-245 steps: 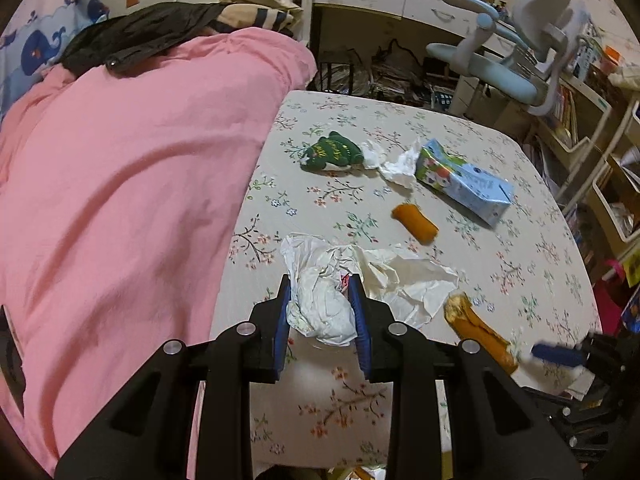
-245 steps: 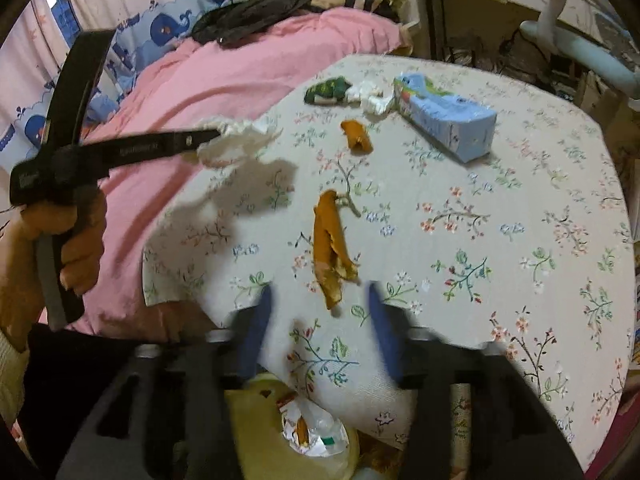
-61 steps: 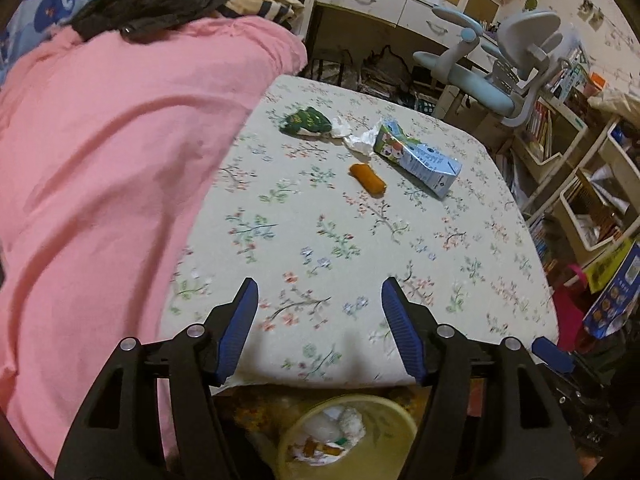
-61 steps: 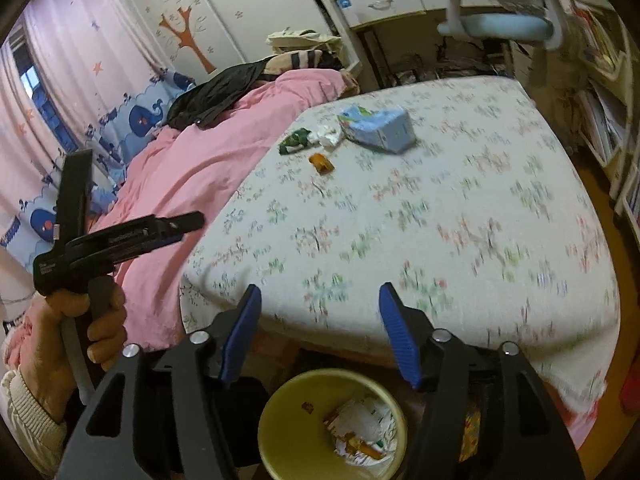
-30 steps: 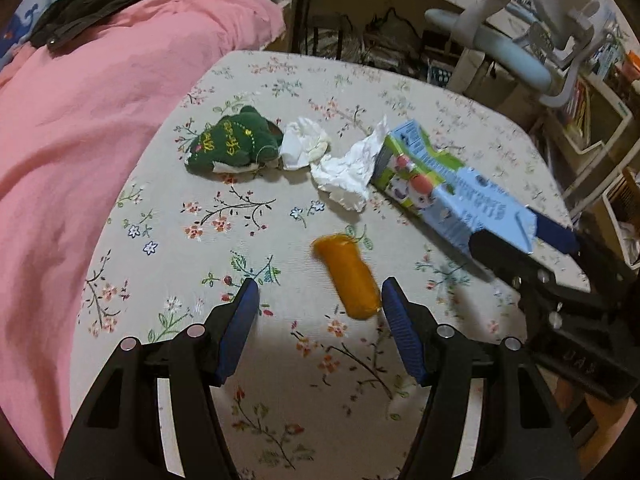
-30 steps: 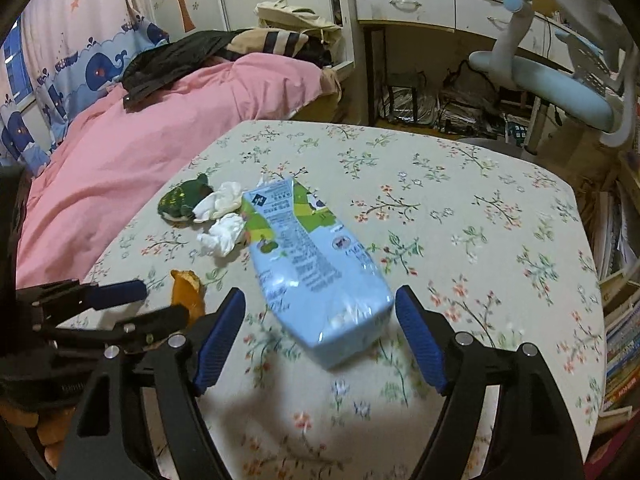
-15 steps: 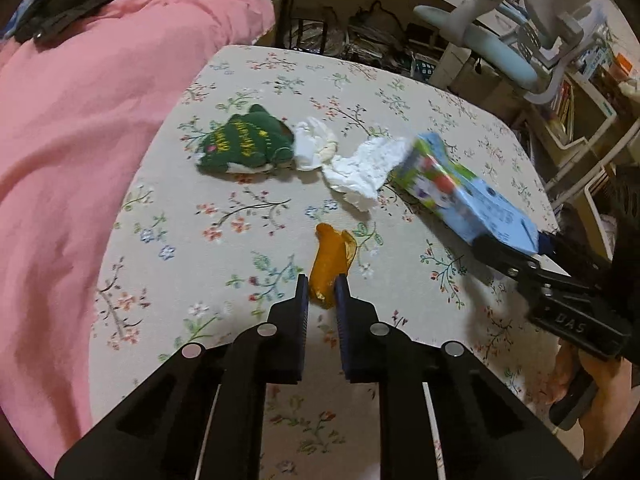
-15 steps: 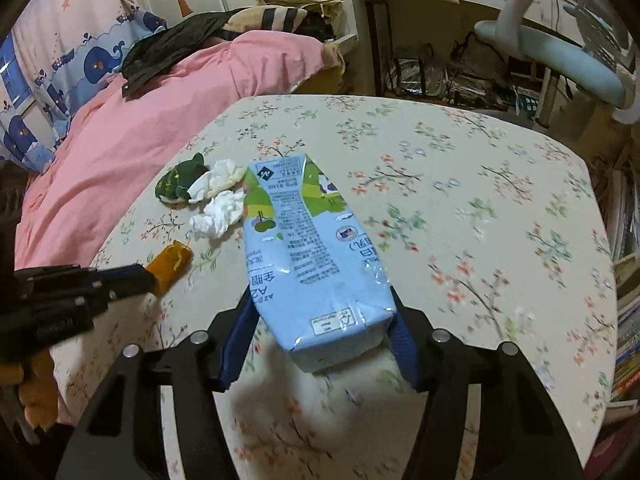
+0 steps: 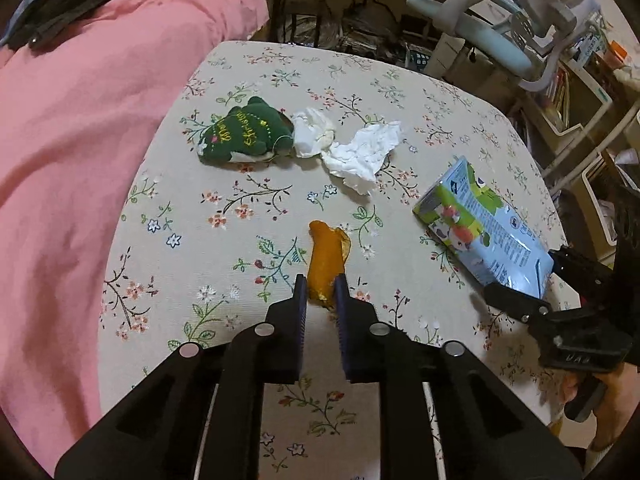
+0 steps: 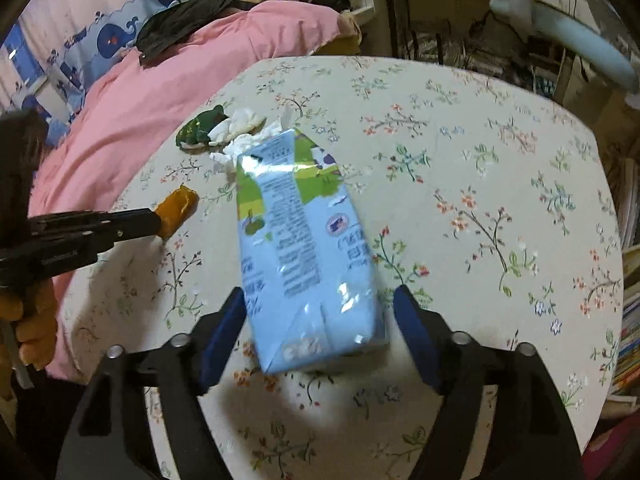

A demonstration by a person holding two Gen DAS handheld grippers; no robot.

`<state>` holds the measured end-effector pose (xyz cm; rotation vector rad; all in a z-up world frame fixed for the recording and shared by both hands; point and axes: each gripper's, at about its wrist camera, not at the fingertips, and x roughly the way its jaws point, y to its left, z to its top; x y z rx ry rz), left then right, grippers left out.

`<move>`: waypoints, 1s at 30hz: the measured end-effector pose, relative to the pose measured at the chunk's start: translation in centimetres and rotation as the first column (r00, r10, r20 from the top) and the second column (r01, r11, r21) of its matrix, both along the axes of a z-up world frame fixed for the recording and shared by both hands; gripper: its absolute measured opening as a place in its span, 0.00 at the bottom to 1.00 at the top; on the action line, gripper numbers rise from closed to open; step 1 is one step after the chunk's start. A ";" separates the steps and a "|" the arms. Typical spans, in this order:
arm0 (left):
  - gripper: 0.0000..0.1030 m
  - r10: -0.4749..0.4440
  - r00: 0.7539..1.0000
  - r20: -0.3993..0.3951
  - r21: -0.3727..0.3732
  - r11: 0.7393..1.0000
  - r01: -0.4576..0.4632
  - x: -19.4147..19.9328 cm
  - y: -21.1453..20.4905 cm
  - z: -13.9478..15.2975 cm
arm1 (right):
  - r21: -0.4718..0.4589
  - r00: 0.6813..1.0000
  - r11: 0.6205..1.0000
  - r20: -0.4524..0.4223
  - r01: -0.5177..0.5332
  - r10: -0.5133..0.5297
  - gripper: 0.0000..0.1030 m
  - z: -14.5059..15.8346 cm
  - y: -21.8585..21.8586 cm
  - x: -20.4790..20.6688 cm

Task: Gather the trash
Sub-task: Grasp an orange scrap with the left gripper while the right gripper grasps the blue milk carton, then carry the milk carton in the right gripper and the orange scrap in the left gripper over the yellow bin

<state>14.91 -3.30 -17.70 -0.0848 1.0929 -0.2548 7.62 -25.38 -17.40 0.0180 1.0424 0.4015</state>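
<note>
My left camera close over peel [image 9: 326,264], facing desk; right close over carton [image 10: 304,248]; both share floral bedsheet [image 9: 240,208].

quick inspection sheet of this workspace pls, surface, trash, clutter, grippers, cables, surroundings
surface: floral tablecloth over the table.
job's things: orange peel and milk carton, both gripped; two crumpled tissues loose on the cloth.
clutter: green plush toy touching one tissue.
grippers: left gripper shut on the peel's near end; right gripper straddles the carton's base, whether its pads touch cannot be told.
cables: nothing seen on the surface.
surroundings: pink duvet at the left, pale blue desk chair behind.
</note>
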 end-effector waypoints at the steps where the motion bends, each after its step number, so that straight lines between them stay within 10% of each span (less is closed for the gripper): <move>1: 0.21 0.000 1.000 0.003 0.008 1.000 0.000 0.0 -0.1 0.0 | 0.000 1.000 1.000 0.013 0.002 -0.002 0.74 0.1 0.2 0.1; 8: 0.29 0.016 0.999 0.040 0.045 0.999 -0.017 0.4 -0.7 -0.6 | -0.061 0.995 0.997 0.099 0.037 -0.030 0.79 -0.1 1.1 0.6; 11: 0.14 0.005 0.999 0.037 0.031 1.000 -0.006 0.5 -0.6 -0.6 | -0.078 0.996 0.996 0.081 0.032 -0.026 0.58 -0.5 1.2 1.0; 20: 0.13 0.079 0.990 0.114 -0.104 0.992 -0.068 -1.5 2.4 2.7 | 0.193 0.995 0.977 0.016 0.094 -0.099 0.57 1.3 -1.2 0.2; 30: 0.13 0.080 0.982 0.174 -0.110 0.992 -0.061 -6.3 3.0 4.6 | 0.262 0.996 0.963 0.032 0.070 -0.081 0.57 3.0 0.1 -4.1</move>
